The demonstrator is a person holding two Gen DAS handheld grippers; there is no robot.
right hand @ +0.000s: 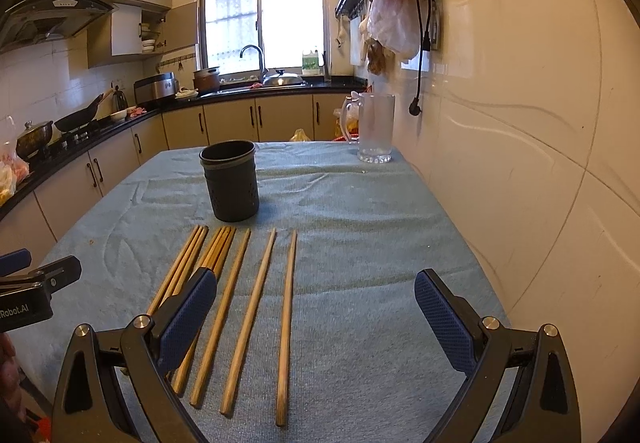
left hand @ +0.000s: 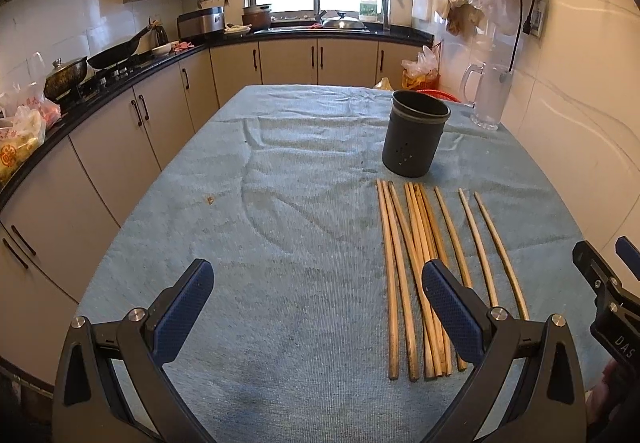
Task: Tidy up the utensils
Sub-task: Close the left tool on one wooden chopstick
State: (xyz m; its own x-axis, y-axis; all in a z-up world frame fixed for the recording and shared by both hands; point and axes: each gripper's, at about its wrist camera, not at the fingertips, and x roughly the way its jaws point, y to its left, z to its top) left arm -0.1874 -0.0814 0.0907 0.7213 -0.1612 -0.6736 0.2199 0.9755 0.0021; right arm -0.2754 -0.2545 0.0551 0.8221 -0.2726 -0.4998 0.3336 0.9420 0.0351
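Several wooden chopsticks [left hand: 416, 267] lie side by side on the blue cloth, pointing away from me; they also show in the right wrist view [right hand: 244, 307]. A dark grey perforated utensil holder [left hand: 414, 133] stands upright just behind their far tips, also in the right wrist view [right hand: 230, 181]. My left gripper [left hand: 318, 295] is open and empty above the cloth, left of the chopsticks, its right finger over them. My right gripper [right hand: 316, 307] is open and empty above the rightmost chopsticks.
The table is covered by a blue towel [left hand: 280, 203] and stands against the right wall [right hand: 520, 163]. A frosted glass mug [right hand: 374, 127] stands at the far right corner. A kitchen counter with stove and pots [left hand: 80, 71] runs along the left.
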